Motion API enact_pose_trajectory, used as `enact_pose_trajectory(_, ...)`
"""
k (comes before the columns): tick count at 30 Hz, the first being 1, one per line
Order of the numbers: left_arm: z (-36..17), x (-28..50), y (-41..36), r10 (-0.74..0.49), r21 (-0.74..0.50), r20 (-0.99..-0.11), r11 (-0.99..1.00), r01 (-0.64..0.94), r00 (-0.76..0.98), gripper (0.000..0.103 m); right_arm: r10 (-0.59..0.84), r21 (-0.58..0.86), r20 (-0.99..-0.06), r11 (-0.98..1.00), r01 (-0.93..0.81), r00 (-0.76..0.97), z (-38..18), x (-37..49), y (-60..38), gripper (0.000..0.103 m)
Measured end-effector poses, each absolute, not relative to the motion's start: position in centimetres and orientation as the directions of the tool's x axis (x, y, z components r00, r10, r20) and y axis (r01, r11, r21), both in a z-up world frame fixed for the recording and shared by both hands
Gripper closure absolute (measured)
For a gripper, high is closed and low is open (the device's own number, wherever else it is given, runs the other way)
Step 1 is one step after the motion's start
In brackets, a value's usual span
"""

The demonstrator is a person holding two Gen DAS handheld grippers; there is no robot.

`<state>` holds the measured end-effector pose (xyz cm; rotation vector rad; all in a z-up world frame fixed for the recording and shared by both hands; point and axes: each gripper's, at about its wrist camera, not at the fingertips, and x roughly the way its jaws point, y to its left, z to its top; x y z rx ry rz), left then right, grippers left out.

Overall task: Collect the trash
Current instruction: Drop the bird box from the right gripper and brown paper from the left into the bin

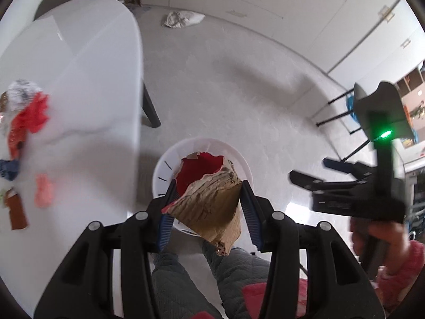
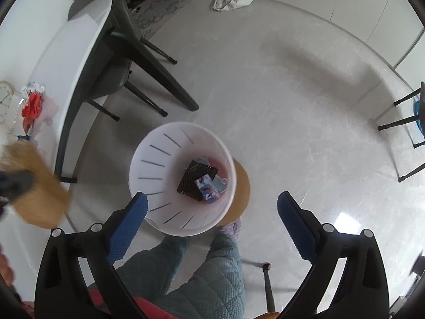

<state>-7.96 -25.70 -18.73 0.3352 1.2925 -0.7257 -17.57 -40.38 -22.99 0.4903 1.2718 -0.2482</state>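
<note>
left gripper [image 1: 207, 207] — fingers clenched on torn brown-and-red paper bag [image 1: 209, 202], above white bin [image 2: 183, 178] | right gripper [image 2: 212, 223] — fingers released, empty | counter [image 1: 79, 79] left

Both cameras sit on the hand-held grippers and look steeply down along their own fingers at the floor [image 2: 292, 85]. The left view hangs close above the white bin [image 1: 164, 164], with the tabletop [image 1: 79, 79] along its left side. The right view looks straight into the same bin [image 2: 148, 164] from close above; both share the bin, the tabletop's edge, the floor and the cupboards [image 1: 239, 0] beyond.
</note>
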Motion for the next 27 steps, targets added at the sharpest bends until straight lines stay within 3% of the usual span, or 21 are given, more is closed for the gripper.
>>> enact_pose_trajectory(9, -21.1, -8.0, -26.7, -0.256, -0.142, -0.961, 0.786, 0.602, 0.108, 0.016, 0.093, 0.227, -0.949, 0.864, 0.45, 0.301, -22.6, -17.8, -41.4, 0.003)
enact_pose_trajectory(17, -16.3, -7.4, -24.2, -0.277, -0.097, -0.93, 0.82, 0.564, 0.243, 0.008, 0.069, 0.219, -0.936, 0.883, 0.415, 0.346, -20.1, -17.1, -40.8, 0.003)
enact_pose_trajectory(27, -11.2, -6.3, -19.1, -0.26, -0.039, -0.882, 0.871, 0.49, 0.392, 0.008, 0.051, 0.191, -0.896, 0.942, 0.277, 0.441, -14.3, -14.1, -36.5, 0.003)
